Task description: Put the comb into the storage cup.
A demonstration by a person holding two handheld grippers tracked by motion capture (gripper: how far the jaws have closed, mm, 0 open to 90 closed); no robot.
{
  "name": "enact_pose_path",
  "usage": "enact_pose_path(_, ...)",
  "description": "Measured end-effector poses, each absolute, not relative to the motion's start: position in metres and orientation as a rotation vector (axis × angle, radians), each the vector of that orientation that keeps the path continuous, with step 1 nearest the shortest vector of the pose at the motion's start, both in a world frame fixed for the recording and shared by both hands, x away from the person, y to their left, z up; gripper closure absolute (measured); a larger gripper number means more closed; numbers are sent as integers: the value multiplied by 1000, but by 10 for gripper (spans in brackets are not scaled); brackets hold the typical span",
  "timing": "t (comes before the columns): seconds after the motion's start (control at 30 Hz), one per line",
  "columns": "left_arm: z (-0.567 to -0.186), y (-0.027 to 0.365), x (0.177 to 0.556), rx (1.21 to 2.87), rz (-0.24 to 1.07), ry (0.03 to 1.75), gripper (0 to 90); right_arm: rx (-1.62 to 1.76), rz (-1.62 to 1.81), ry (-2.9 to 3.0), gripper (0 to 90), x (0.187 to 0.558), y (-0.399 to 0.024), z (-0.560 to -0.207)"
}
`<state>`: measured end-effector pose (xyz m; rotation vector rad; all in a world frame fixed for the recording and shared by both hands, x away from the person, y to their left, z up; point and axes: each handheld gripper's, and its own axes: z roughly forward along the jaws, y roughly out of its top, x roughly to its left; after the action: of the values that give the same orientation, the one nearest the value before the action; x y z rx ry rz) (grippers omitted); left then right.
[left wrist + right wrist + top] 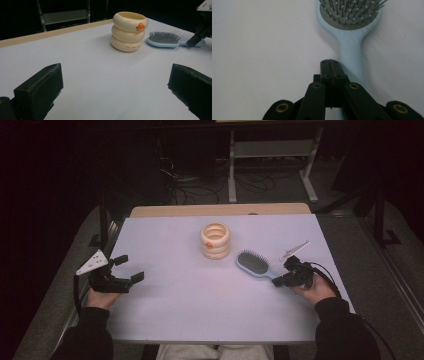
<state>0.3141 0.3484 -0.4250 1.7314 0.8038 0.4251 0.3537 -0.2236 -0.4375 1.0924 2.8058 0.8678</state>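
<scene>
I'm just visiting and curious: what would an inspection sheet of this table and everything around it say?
Surface: white table, wooden strip along its far edge.
Job's things: blue hairbrush lying bristles up; cream ring-stacked cup with an orange mark, standing beside the brush head.
Clutter: nothing seen.
Grippers: left tool open, nothing between its jaws; right tool shut, tip at the brush handle, whether it touches cannot be told.
Cables: one trails from each tool; more lie on the floor beyond.
Surroundings: dark room, metal frame legs behind the table.

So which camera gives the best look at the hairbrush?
The high view: the whole hairbrush lies in sight, handle toward the right gripper. The left gripper view shows it small and side-on; the right gripper view cuts off the head's top.
</scene>
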Motion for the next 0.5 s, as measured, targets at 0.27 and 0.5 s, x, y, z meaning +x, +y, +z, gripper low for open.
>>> enact_pose_path(0.27,-425,348,314,1732,426,804,0,1124,875,2778,889,357,-231,-438)
enact_pose_path(0.5,-425,348,314,1731,425,805,0,1138,867,2766,890,358,-236,-436)
